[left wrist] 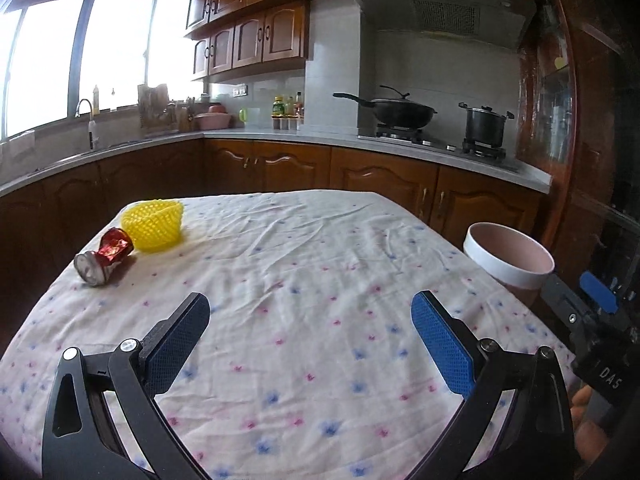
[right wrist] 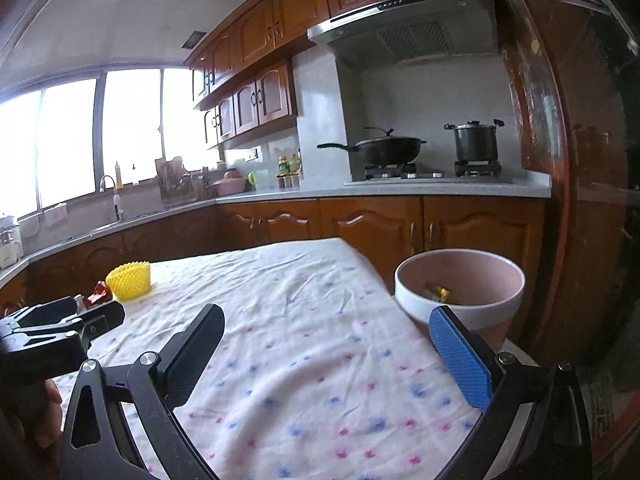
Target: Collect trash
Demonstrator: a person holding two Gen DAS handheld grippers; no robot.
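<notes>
1. A crushed red can (left wrist: 103, 258) lies on its side on the bench (left wrist: 320, 248), near the far left corner.
2. A yellow mesh cup (left wrist: 154, 222) stands just beside the can, a little farther back, and looks as if it touches it.
3. A pink bin (right wrist: 460, 292) with a white band round its top stands just off the right edge of the bench.
4. Some small gold wrappers (right wrist: 438, 292) lie inside the bin.
5. A white cloth (left wrist: 304, 320) with little blue and pink flowers covers the bench, and it is wrinkled.
6. The left tongs (left wrist: 310, 316) hang over the near part of the cloth. They are spread wide and nothing is between them.
7. The can and the yellow cup are well apart from the left tongs, off to the left.
8. The right tongs (right wrist: 328, 332) are spread wide too, and they hold nothing. Their blue pad (right wrist: 460, 360) is in front of the bin.
9. Part of a hand (right wrist: 48, 396) shows at the left edge of the right wrist view.
10. Behind the bench is a kitchen with brown cupboards (left wrist: 264, 160).
11. A black wok (left wrist: 400, 114) and a black pot (left wrist: 486, 126) sit on the stove.
12. A tap (left wrist: 86, 112) stands by big bright windows (left wrist: 52, 60).
</notes>
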